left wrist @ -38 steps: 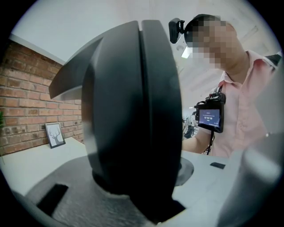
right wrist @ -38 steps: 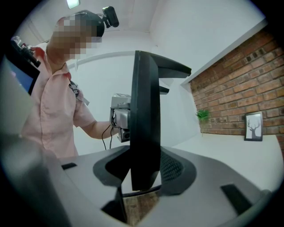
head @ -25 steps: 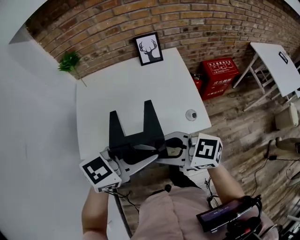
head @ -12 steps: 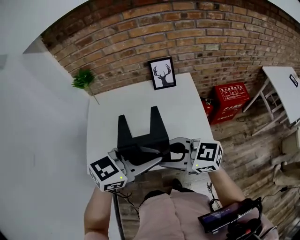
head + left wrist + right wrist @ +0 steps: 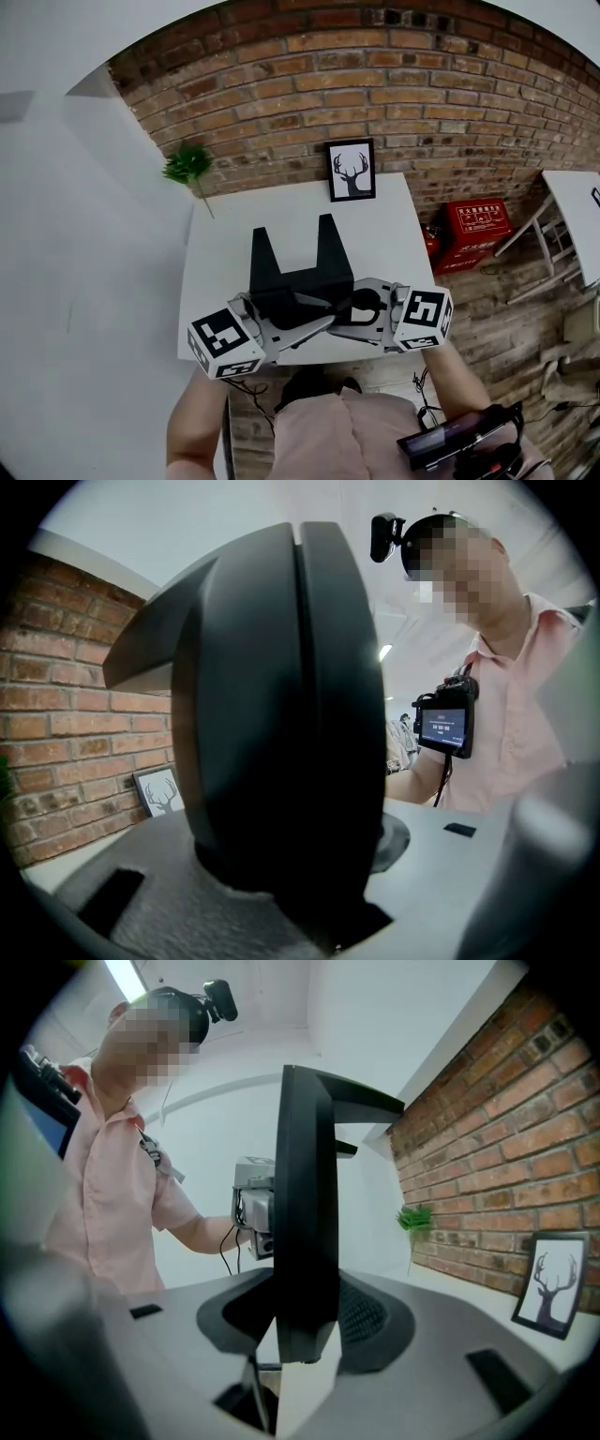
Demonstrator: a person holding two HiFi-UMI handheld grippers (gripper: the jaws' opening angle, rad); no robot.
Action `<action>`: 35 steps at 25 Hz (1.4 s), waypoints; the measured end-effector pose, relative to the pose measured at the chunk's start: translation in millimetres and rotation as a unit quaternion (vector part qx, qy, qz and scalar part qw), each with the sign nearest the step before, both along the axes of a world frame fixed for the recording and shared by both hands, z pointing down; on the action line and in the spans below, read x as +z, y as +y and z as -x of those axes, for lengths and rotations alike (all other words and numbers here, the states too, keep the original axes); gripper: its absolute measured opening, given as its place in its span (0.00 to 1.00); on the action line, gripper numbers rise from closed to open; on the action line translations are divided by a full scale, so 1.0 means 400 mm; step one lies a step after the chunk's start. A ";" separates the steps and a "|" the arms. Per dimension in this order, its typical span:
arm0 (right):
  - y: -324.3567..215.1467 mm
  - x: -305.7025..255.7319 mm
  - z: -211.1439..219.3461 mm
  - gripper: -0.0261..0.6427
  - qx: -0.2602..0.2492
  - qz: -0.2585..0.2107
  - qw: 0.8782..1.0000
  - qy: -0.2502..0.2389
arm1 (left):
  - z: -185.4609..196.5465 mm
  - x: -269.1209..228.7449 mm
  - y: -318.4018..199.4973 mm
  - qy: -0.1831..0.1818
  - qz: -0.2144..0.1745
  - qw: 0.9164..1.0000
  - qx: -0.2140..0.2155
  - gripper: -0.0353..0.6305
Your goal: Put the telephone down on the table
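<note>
Telephone (image 5: 281, 714) sits so close in my left gripper view it's one dark mass, no detail readable. In head view its lower end hides behind left gripper (image 5: 300, 323) and right gripper (image 5: 337, 314), and the red box (image 5: 478, 220) print's too tiny to read

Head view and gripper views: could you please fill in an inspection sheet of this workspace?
Surface: white table, standing against a brick wall.
Job's things: black telephone, over the table's near half; contact with the table cannot be told.
Clutter: framed deer picture at the far edge; green plant sprig by the far left corner.
Grippers: left claw and right claw both shut on the telephone.
Cables: black cable hanging from the left claw's body.
Surroundings: red box on wooden floor; second white table at right.
</note>
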State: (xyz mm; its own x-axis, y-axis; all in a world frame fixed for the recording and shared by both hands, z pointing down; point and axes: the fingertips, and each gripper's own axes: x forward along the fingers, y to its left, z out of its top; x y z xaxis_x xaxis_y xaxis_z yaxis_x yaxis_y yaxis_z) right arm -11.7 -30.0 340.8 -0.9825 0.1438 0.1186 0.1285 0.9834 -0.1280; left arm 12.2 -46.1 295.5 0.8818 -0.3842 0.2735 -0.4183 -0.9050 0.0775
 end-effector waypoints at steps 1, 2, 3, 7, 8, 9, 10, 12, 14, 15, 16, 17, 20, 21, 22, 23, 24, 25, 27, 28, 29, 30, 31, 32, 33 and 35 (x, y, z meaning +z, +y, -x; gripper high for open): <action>-0.014 0.006 0.010 0.30 0.001 0.002 1.000 0.003 | 0.011 0.006 -0.014 0.003 0.003 1.000 0.000 0.31; -0.028 0.015 0.022 0.30 0.002 0.006 1.000 0.006 | 0.024 0.016 -0.029 0.007 0.007 1.000 0.001 0.31; -0.041 0.026 0.035 0.30 0.003 0.012 1.000 0.009 | 0.037 0.027 -0.044 0.010 0.012 1.000 0.001 0.31; -0.099 0.068 0.093 0.30 0.010 0.034 0.999 0.017 | 0.096 0.070 -0.106 0.016 0.033 0.999 0.007 0.31; -0.116 0.074 0.108 0.30 0.012 0.038 0.999 0.019 | 0.112 0.076 -0.123 0.018 0.037 0.999 0.008 0.31; -0.133 0.078 0.123 0.30 0.013 0.041 0.999 0.020 | 0.127 0.081 -0.141 0.020 0.041 0.999 0.009 0.31; -0.149 0.079 0.137 0.30 0.015 0.044 0.999 0.021 | 0.141 0.083 -0.157 0.022 0.045 0.999 0.009 0.31; -0.180 0.077 0.166 0.30 0.018 0.046 0.999 0.021 | 0.170 0.080 -0.189 0.025 0.048 0.998 0.011 0.31; -0.208 0.070 0.195 0.30 0.021 0.046 0.998 0.021 | 0.199 0.074 -0.217 0.027 0.049 0.998 0.015 0.31; -0.221 0.067 0.209 0.30 0.024 0.046 0.998 0.022 | 0.213 0.071 -0.230 0.028 0.050 0.998 0.017 0.31; -0.235 0.064 0.222 0.30 0.027 0.046 0.998 0.022 | 0.226 0.068 -0.244 0.028 0.050 0.998 0.020 0.31; -0.249 0.061 0.234 0.30 0.031 0.047 0.998 0.023 | 0.237 0.066 -0.257 0.027 0.049 0.998 0.024 0.31; -0.291 0.056 0.267 0.30 0.044 0.045 0.998 0.023 | 0.268 0.061 -0.295 0.022 0.043 0.998 0.037 0.31; -0.302 0.054 0.277 0.30 0.047 0.044 0.998 0.022 | 0.277 0.059 -0.306 0.021 0.042 0.998 0.040 0.31; -0.313 0.053 0.285 0.30 0.050 0.042 0.998 0.020 | 0.284 0.057 -0.315 0.020 0.041 0.998 0.043 0.31; -0.322 0.051 0.291 0.30 0.052 0.041 0.998 0.019 | 0.290 0.056 -0.325 0.019 0.041 0.998 0.045 0.31; -0.331 0.050 0.295 0.30 0.054 0.042 0.997 0.019 | 0.294 0.055 -0.333 0.019 0.042 0.998 0.046 0.31; -0.337 0.049 0.297 0.30 0.055 0.043 0.997 0.019 | 0.296 0.055 -0.340 0.021 0.044 0.998 0.047 0.31; -0.345 0.047 0.298 0.30 0.055 0.047 0.997 0.022 | 0.299 0.054 -0.349 0.025 0.050 0.997 0.047 0.31; -0.350 0.047 0.298 0.30 0.054 0.048 0.997 0.024 | 0.299 0.054 -0.355 0.026 0.052 0.997 0.046 0.31; -0.357 0.048 0.298 0.30 0.053 0.049 0.997 0.025 | 0.300 0.054 -0.362 0.028 0.054 0.997 0.045 0.31; -0.363 0.050 0.297 0.30 0.052 0.050 0.997 0.026 | 0.300 0.056 -0.369 0.029 0.056 0.997 0.043 0.31; -0.368 0.055 0.295 0.30 0.050 0.054 0.997 0.028 | 0.298 0.062 -0.374 0.030 0.059 0.997 0.041 0.31; -0.369 0.063 0.293 0.30 0.048 0.058 0.997 0.029 | 0.295 0.069 -0.376 0.030 0.062 0.997 0.039 0.31; -0.369 0.072 0.290 0.30 0.046 0.063 0.996 0.031 | 0.292 0.079 -0.377 0.030 0.066 0.997 0.038 0.31; -0.369 0.092 0.285 0.30 0.043 0.073 0.996 0.034 | 0.287 0.101 -0.380 0.032 0.075 0.996 0.037 0.31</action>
